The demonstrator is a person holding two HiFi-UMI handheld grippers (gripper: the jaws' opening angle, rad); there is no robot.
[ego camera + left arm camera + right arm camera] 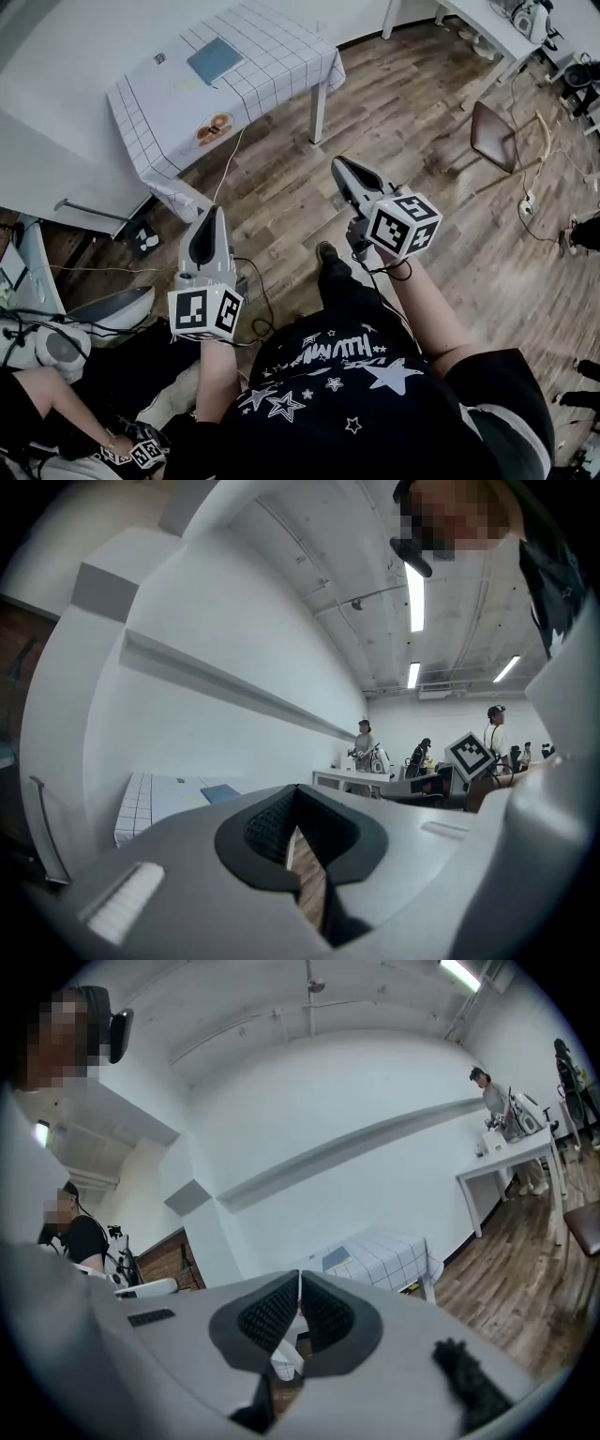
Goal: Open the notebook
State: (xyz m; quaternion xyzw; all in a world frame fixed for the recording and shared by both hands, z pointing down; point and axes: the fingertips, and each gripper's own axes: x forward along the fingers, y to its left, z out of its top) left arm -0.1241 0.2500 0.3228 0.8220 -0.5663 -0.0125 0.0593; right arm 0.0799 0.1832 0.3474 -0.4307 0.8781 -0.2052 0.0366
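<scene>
The blue notebook point(214, 59) lies shut on a table with a white checked cloth point(272, 56), far ahead of me across the wooden floor. It also shows small in the left gripper view as the notebook point(220, 792) and in the right gripper view as the notebook point(336, 1259). My left gripper point(214, 211) and right gripper point(337, 161) are held out in front of my body, well short of the table. Both point roughly level toward it. In each gripper view the dark pads point(272, 822) point(267, 1312) meet at the tip with nothing between them.
An orange item point(216, 125) and a small dark object point(159, 58) also lie on the cloth. A brown chair point(492, 136) and cables stand to the right, a white table point(487, 23) at the back. Equipment and another person's sleeve point(42, 394) crowd the lower left.
</scene>
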